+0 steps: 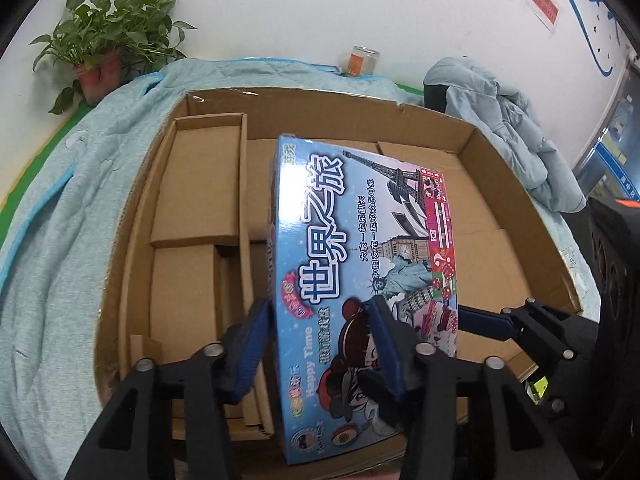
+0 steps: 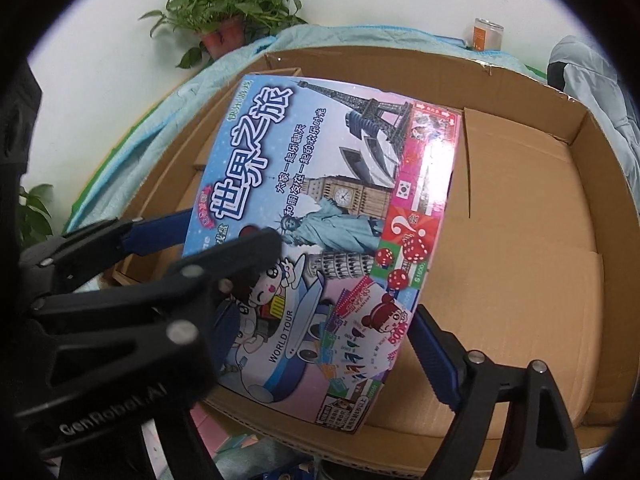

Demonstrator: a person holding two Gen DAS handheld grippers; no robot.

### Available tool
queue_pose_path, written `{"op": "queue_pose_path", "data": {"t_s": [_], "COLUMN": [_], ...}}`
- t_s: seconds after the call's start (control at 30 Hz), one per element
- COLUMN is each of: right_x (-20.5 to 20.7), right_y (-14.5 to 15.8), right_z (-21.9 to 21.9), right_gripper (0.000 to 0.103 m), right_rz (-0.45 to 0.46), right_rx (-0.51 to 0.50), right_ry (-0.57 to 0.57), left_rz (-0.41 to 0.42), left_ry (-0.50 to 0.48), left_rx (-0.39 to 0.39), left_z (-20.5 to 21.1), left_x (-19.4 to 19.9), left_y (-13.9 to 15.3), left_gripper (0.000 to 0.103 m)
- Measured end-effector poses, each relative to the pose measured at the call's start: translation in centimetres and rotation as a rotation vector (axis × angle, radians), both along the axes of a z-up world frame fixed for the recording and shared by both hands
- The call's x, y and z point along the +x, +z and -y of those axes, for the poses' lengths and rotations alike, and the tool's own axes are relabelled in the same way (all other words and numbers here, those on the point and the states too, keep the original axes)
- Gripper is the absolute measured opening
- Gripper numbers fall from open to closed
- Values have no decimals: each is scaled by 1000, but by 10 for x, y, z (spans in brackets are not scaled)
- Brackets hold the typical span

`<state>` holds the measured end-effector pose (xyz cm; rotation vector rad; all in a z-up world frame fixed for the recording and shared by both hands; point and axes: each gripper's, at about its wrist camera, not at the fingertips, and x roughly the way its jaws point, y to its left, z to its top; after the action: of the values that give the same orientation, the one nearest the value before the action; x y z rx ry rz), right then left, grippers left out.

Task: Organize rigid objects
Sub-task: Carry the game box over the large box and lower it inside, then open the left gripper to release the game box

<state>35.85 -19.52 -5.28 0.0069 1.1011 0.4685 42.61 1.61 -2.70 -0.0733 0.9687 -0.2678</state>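
Currently, from the left: smaller cartons (image 1: 200,184) are packed against the left wall of the big cardboard box (image 1: 520,184), which sits on a blue blanket (image 1: 80,208). The left gripper (image 1: 318,308) is clamped across the thickness of the board game box (image 1: 344,216) at its left edge, one pad under, one on the printed face. The game is held tilted over the middle of the big box, not yet set down. The right gripper (image 2: 320,328) is spread wide at the game's near right edge; contact cannot be told, since one finger is hidden under the game. Suggested: game to be levelled, lowered flat onto the free floor to the right, then slid against the cartons before release. The floor under the game is hidden.
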Motion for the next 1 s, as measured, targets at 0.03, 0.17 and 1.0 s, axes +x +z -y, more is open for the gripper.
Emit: {"op": "queue_pose_path", "data": {"t_s": [0.03,0.17,1.0], "right_x": [1,0,-56], "right_y": [0,0,48], "right_z": [1,3,52], "right_gripper": [82,81,83], "right_rz": [-6,-9,247], "right_rx": [1,4,-31], "right_ry": [-1,3,-50], "left_rz": [1,6,414], "left_ry": [1,12,172], "left_rx": [4,7,-13], "left_z": [0,-4,-30], "left_x": [-2,-10,-180], "left_y": [1,4,53], "left_gripper": [42,39,103]}}
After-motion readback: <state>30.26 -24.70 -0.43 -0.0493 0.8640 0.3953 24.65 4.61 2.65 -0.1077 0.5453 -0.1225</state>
